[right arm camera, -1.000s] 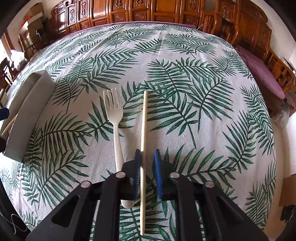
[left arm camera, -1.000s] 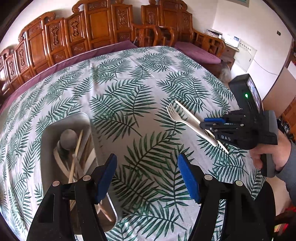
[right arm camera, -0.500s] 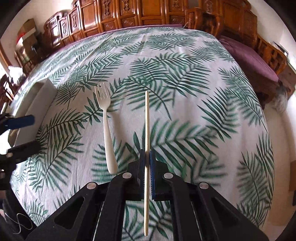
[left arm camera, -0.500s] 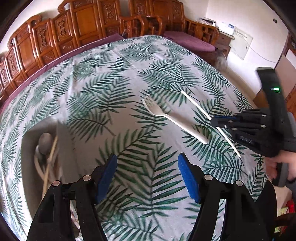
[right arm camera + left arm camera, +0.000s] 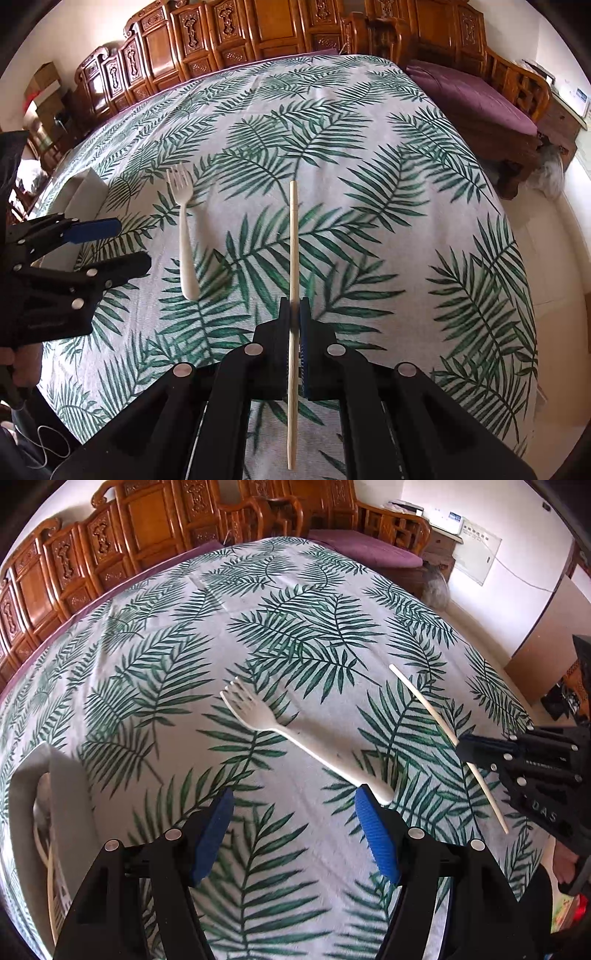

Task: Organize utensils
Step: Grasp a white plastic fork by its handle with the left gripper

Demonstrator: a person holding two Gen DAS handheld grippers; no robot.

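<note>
**A:** Start closest in. What is each gripper doing?

**B:** The right gripper [image 5: 294,314] has its jaws pinched on the chopstick [image 5: 293,243]; they finished closing on it within the last moment, and the stick is clamped between the pads. The stick's long axis runs straight along the fingers, pointing to twelve o'clock in the right wrist view, with its tail sticking back past the pads toward six. The left gripper [image 5: 293,825] stands wide with nothing between its blue pads.

**A:** And the fork?

**B:** The fork [image 5: 295,738] lies flat on the leaf-print tablecloth [image 5: 280,605]. In the left wrist view its handle end sits just beside the right-hand pad, and its long axis runs from there up toward ten o'clock, tines far.

**A:** So which hand is nearer it?

**B:** The left, I'd judge. It would need to shift toward one o'clock and roll to straddle the handle crosswise.

**A:** And the destination?

**B:** The grey tray [image 5: 70,797] sits at about eight o'clock of the left gripper, already holding utensils.
</note>
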